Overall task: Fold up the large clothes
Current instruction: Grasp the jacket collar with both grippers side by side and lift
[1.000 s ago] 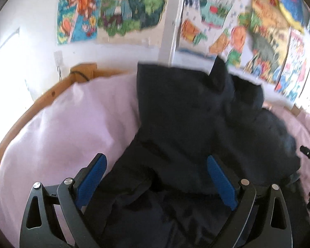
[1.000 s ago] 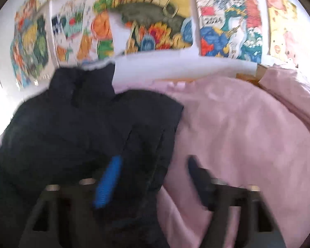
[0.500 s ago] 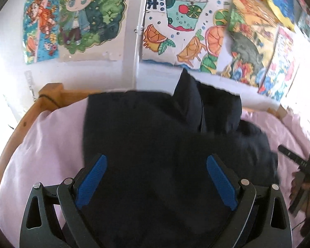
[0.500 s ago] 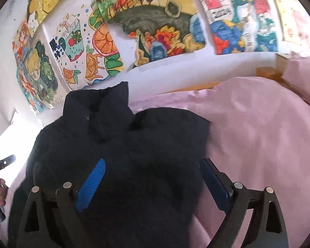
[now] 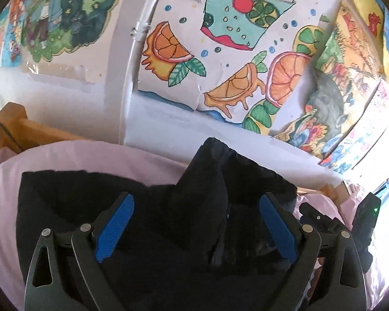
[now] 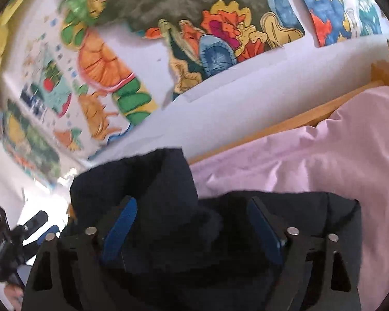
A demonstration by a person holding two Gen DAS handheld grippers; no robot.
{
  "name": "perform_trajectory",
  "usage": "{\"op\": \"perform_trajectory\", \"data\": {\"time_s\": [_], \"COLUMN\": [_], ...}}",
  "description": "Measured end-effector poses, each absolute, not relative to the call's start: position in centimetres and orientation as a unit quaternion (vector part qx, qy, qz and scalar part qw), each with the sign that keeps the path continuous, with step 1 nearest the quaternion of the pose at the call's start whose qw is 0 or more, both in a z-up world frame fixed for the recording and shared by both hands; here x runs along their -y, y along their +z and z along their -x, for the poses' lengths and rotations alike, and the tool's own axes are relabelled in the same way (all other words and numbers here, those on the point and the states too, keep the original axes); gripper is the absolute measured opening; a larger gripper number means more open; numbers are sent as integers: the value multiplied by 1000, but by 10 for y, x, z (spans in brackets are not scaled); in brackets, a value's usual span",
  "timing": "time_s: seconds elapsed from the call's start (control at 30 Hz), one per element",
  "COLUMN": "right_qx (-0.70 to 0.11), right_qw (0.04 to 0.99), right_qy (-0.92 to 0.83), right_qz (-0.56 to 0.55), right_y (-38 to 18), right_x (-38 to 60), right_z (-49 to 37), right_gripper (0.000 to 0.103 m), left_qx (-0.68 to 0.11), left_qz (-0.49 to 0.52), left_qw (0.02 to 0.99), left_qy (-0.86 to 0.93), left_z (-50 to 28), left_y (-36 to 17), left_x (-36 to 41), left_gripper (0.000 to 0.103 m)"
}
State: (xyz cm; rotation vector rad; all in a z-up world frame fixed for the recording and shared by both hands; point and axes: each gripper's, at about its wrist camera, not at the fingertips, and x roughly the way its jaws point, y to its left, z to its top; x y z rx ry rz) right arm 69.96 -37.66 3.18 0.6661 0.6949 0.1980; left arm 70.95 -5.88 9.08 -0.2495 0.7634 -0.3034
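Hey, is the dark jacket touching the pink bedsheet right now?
Touching. In the right wrist view the dark jacket lies directly on the pink bedsheet, its edge pressed flat against the sheet with no gap.

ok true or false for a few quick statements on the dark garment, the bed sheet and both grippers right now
1. The dark garment lies on a pink sheet. True.
2. The garment is white. False: it is dark navy or black.
3. The left gripper has its jaws spread. True.
4. The wall behind the bed is bare. False: colourful drawings cover it.
5. The right gripper is clamped flat shut. False: its blue pads stand apart, with fabric between them.
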Motion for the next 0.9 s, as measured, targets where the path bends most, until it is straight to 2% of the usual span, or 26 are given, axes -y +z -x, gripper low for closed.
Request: {"op": "perform_trajectory", "data": {"time_s": [0.03, 0.13, 0.27, 0.3, 0.33, 0.37, 0.4, 0.43, 0.5, 0.53, 0.57, 0.6, 0.63, 0.73, 0.9], "right_qx": [-335, -340, -333, -328, -323, -319, -316, -314, -308, -305, -303, -300, -297, -278, -246], "right_qw": [882, 884, 886, 887, 889, 891, 893, 895, 897, 899, 901, 902, 904, 912, 927], "right_qy": [94, 87, 104, 109, 117, 118, 119, 122, 126, 126, 128, 130, 130, 137, 149], "right_qz": [-318, -308, -306, -305, -303, -300, -296, -293, -290, -286, -284, -281, -278, -269, -241], "right_y": [32, 31, 26, 27, 29, 31, 32, 33, 34, 35, 37, 39, 41, 51, 74], "right_x": [375, 370, 362, 360, 358, 357, 356, 355, 355, 355, 355, 355, 354, 354, 356], "right_z": [-704, -714, -720, -718, -716, -715, -713, -710, -703, -699, -696, -693, -690, -675, -638], "right_gripper": [69, 57, 56, 47, 36, 32, 29, 25, 22, 21, 20, 19, 19, 18, 17], "left_qx": [-374, -377, -374, -375, -378, -381, -382, -383, -379, -377, -376, -376, -375, -345, -294], "left_qz": [121, 133, 172, 174, 173, 167, 163, 157, 150, 149, 145, 139, 135, 137, 122], "left_qw": [908, 905, 899, 898, 896, 895, 895, 896, 899, 899, 900, 902, 904, 912, 926], "left_qy": [-148, -146, -150, -152, -155, -160, -162, -164, -162, -164, -164, -159, -157, -173, -204], "left_z": [-715, -724, -732, -734, -736, -736, -738, -738, -737, -736, -734, -733, -731, -714, -672], "left_y": [89, 83, 80, 79, 78, 77, 78, 78, 79, 79, 79, 79, 79, 84, 99], "left_x": [60, 61, 59, 61, 64, 66, 70, 72, 75, 75, 75, 75, 75, 65, 50], "left_gripper": [95, 94, 93, 92, 86, 80, 67, 59, 49, 39, 33, 19, 11, 5, 4]}}
